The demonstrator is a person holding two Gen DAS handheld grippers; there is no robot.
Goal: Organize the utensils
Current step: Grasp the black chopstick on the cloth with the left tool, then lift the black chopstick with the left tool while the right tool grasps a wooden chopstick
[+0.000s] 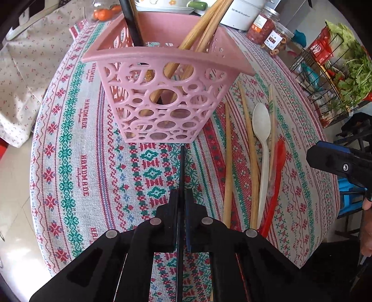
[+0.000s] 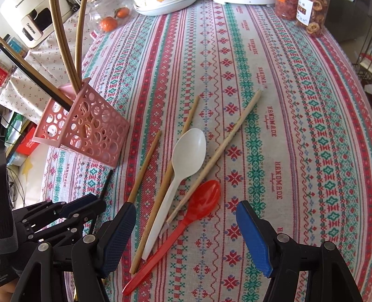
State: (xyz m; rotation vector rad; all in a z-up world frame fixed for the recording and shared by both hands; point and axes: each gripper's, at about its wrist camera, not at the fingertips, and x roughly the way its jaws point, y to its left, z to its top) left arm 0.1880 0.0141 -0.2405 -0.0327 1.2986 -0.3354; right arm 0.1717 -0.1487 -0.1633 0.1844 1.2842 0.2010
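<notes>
A pink perforated basket [image 1: 162, 97] [image 2: 88, 130] stands on the patterned tablecloth and holds several wooden chopsticks and a black one. My left gripper [image 1: 181, 197] [image 2: 93, 199] is shut on a black chopstick [image 1: 182, 167] [image 2: 105, 182] whose tip points at the basket's base. To the right lie wooden chopsticks [image 1: 228, 167] [image 2: 144, 167], a white spoon [image 1: 262, 144] [image 2: 183, 162] and a red spoon [image 1: 275, 185] [image 2: 186, 218]. My right gripper [image 2: 186, 216] is open, low over the two spoons' handles.
Oranges [image 2: 109, 23], a white dish [image 2: 162, 5] and jars of dried food [image 1: 269, 30] [image 2: 311, 16] stand at the table's far edge. A wire rack [image 1: 330, 76] with greens and packets stands off the right side. The table edge drops off at left.
</notes>
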